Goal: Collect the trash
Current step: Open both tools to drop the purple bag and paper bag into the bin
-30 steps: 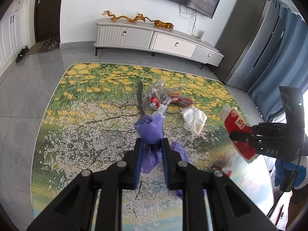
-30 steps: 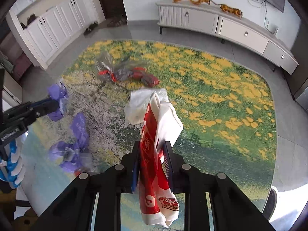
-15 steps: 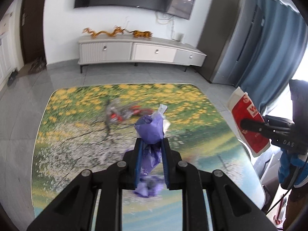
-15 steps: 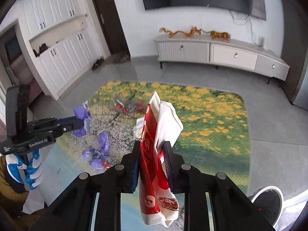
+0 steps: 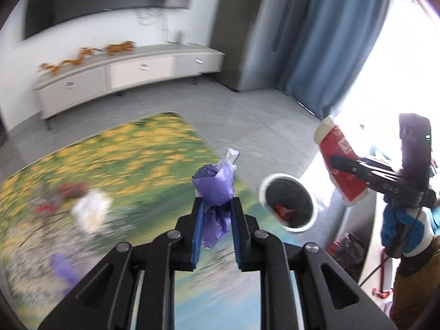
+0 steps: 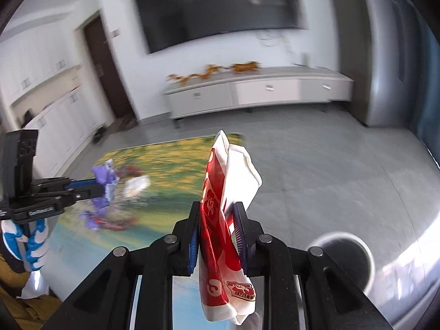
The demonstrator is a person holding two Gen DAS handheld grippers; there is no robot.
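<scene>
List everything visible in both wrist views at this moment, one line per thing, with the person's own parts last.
purple wrapper: one, purple, clamped in the left gripper
red and white bag: one, clamped in the right gripper
trash bin: one, white rim, dark inside with something red in it, on the floor off the rug's corner
loose litter: several blurred pieces, white, red, purple, on the rug
rug: one, yellow-green floral, on grey tile
TV cabinet: one, white, against the wall
orange figurines: on the cabinet
TV: one, black, wall-mounted
curtain: blue, by the window
left gripper: black, blue pads, shut
right gripper: black, blue pads, shut
gloved hand: blue and white
</scene>
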